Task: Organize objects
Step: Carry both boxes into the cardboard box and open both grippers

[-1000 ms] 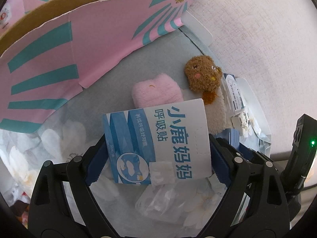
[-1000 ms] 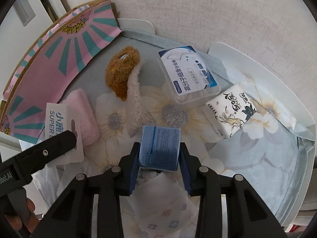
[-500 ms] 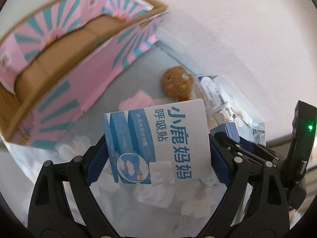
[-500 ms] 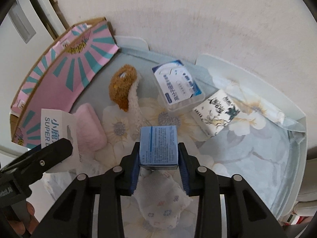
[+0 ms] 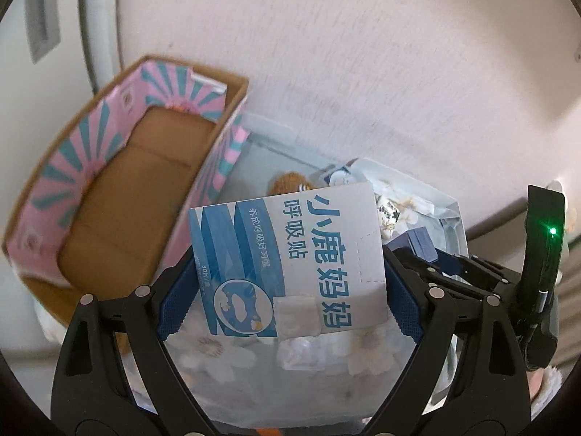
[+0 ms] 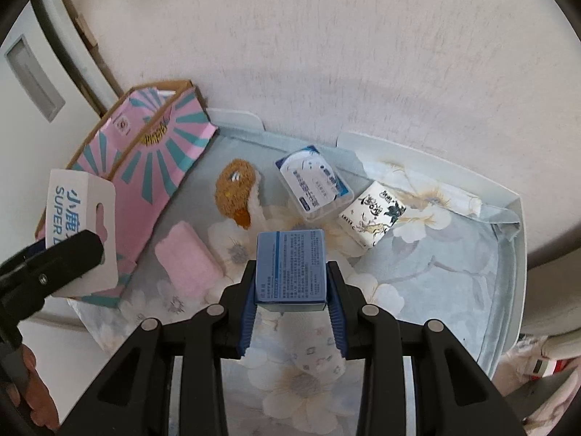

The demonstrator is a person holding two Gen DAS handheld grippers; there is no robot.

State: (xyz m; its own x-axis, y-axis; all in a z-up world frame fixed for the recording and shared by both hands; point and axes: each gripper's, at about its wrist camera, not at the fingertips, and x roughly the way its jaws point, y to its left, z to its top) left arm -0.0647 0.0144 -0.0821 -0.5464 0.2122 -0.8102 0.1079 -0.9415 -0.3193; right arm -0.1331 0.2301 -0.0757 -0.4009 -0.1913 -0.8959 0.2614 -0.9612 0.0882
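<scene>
My left gripper (image 5: 287, 287) is shut on a white and blue carton with Chinese print (image 5: 290, 261), held above the tray's left end beside the open pink and teal cardboard box (image 5: 130, 189). The carton (image 6: 78, 232) and box (image 6: 145, 167) also show in the right wrist view. My right gripper (image 6: 290, 290) is shut on a small blue box (image 6: 290, 265), held above the floral-lined white tray (image 6: 508, 225). On the tray lie a brown plush toy (image 6: 236, 192), a pink pad (image 6: 187, 258), a clear plastic case (image 6: 314, 183) and a white printed tissue pack (image 6: 370, 214).
A textured white wall (image 6: 326, 54) stands right behind the tray and box. A grey door frame (image 6: 65, 36) is at the far left. A patterned white packet (image 6: 312, 356) lies on the tray under my right gripper.
Both grippers have risen and pulled back from the tray with their boxes. The left one has swung left, so the cardboard box's open inside now shows.
</scene>
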